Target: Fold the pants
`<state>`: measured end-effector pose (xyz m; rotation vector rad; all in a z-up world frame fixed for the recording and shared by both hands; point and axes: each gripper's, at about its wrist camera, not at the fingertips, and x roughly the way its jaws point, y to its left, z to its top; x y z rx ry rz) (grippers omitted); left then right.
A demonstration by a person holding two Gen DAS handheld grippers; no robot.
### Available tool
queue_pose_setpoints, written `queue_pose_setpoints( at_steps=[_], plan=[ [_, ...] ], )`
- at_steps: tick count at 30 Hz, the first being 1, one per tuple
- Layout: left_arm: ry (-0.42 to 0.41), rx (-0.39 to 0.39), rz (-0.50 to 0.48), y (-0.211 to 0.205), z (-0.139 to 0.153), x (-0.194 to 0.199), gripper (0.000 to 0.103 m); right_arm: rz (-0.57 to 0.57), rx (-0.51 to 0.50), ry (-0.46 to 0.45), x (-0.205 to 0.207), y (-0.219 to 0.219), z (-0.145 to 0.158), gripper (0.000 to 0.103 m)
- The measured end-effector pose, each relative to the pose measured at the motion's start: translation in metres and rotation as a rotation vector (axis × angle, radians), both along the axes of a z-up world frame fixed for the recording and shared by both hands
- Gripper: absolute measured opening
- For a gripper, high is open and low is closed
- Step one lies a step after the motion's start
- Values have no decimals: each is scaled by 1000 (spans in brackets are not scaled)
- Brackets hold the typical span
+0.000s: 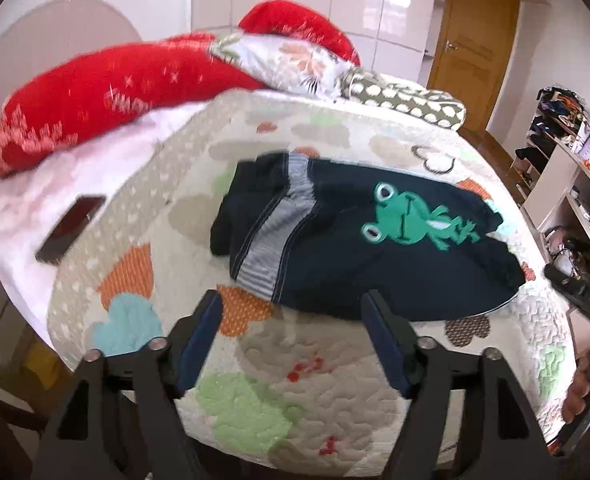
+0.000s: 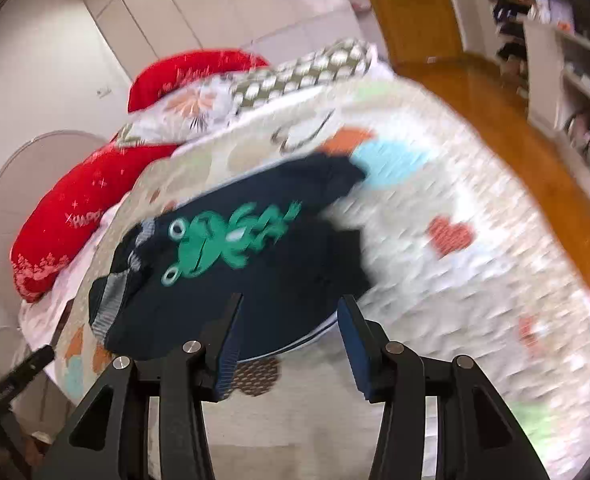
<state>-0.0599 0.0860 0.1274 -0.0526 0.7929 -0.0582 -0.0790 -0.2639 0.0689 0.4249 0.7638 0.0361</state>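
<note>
We see small navy cotton pants with a green frog patch point(image 1: 359, 236) lying bunched at the centre of a patterned quilted bedspread point(image 1: 335, 400). Our left gripper point(image 1: 291, 344) and right gripper point(image 2: 289, 340) hover spread, holding nothing. The cloth looks light and floppy; we judge the grey striped waistband point(image 1: 271, 236) the best hold. The right view is blurred, and folds hide the 2 legs.

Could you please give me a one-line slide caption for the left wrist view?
Open left tool above the quilt, just short of folded navy frog-print pants on the bed.
</note>
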Motion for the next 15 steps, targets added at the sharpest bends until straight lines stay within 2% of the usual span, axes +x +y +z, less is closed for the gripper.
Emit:
queue_pose_setpoints(
  at_steps=[4,8,13,15],
  plan=[
    [-42,16,-18,-14,22,-10,75,-46,-47,-95,-22,-19,35,53],
    [-107,53,-36,-29,46,-21,75,-82,-94,-151,-57,-37,56,55],
    [-207,83,-56,-43,74,-33,88,-141,-209,-196,-102,-56,75,55],
    [-222,88,-59,-45,75,-34,88,-165,-236,-211,-116,-64,83,58]
  ],
)
